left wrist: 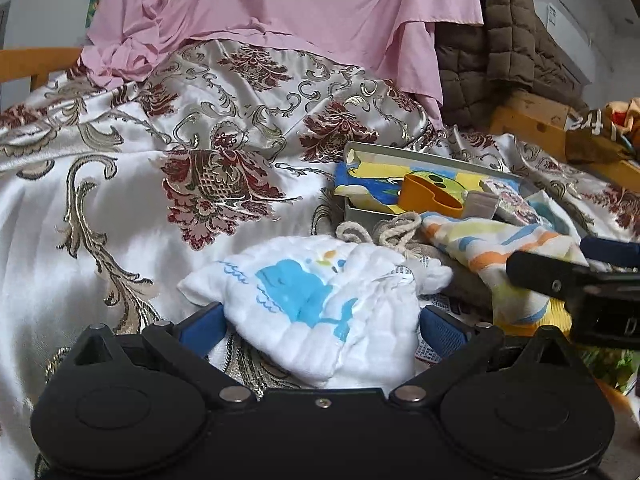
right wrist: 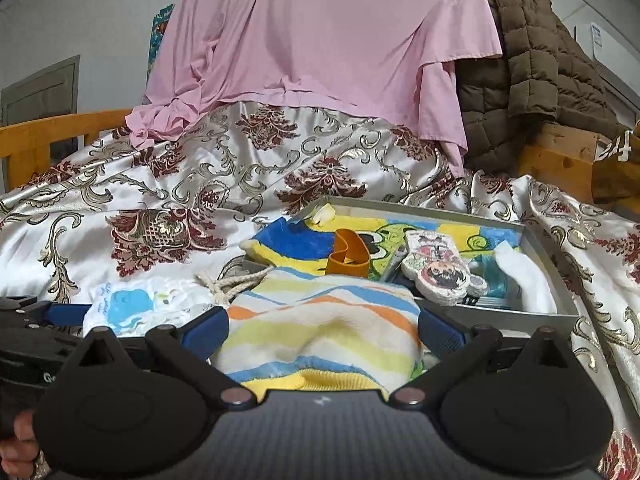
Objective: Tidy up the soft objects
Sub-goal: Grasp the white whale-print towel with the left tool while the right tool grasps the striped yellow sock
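A white muslin cloth with a blue whale print [left wrist: 320, 304] lies on the patterned satin bedspread [left wrist: 120, 200], between the wide-open fingers of my left gripper [left wrist: 320, 328]. My right gripper [right wrist: 322, 330] is open too, its fingers either side of a striped yellow, blue and orange towel [right wrist: 328, 328]; it also shows in the left wrist view [left wrist: 500, 248]. The whale cloth shows at the left of the right wrist view [right wrist: 136, 304]. A grey tray [right wrist: 552, 280] behind holds a blue and yellow cartoon towel [right wrist: 296, 244], an orange scoop [right wrist: 348, 256] and a printed sponge [right wrist: 440, 272].
A cream cord [right wrist: 224, 282] lies between the cloths. A pink sheet [right wrist: 320, 40] and a brown quilted jacket [right wrist: 528, 68] hang at the back. A wooden bed frame [right wrist: 44, 136] runs along the left and right. The right gripper appears in the left wrist view [left wrist: 576, 280].
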`<control>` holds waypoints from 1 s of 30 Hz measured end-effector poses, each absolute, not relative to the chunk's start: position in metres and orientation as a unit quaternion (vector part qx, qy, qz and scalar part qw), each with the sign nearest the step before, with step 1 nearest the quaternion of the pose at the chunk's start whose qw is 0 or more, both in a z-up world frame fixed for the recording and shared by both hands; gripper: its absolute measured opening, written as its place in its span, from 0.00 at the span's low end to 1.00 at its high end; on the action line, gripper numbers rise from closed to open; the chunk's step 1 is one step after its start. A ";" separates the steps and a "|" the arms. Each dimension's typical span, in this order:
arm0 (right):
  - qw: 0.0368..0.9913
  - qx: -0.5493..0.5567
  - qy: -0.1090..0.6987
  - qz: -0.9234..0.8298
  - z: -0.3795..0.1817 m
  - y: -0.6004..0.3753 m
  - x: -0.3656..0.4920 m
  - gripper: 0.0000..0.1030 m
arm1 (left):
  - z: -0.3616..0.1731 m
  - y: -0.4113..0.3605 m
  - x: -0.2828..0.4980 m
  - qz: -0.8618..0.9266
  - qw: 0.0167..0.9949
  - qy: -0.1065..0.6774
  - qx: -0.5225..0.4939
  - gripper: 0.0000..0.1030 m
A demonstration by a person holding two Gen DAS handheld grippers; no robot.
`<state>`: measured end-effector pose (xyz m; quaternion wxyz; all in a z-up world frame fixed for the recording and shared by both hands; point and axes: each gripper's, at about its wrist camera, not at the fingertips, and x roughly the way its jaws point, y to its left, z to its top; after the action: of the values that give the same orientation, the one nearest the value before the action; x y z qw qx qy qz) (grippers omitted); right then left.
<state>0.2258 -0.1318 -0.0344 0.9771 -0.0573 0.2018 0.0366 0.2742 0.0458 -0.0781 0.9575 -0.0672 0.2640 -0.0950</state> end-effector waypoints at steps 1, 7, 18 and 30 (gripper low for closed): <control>0.977 -0.057 0.204 0.037 -0.035 -0.132 0.227 1.00 | -0.078 0.046 0.274 -0.095 0.957 0.264 -0.070 0.99; 0.975 -0.068 0.210 0.036 -0.038 -0.129 0.229 0.99 | -0.080 0.044 0.274 -0.093 0.957 0.266 -0.068 0.95; 0.972 -0.096 0.209 0.038 -0.041 -0.121 0.224 0.82 | -0.081 0.043 0.272 -0.086 0.960 0.259 -0.066 0.73; 0.970 -0.110 0.211 0.040 -0.045 -0.118 0.222 0.41 | -0.081 0.043 0.268 -0.077 0.963 0.251 -0.061 0.57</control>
<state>0.2216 -0.1180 -0.0454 0.9703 -0.1100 0.2115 0.0404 0.2685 0.0425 -0.0812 0.9629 -0.0613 0.2511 -0.0771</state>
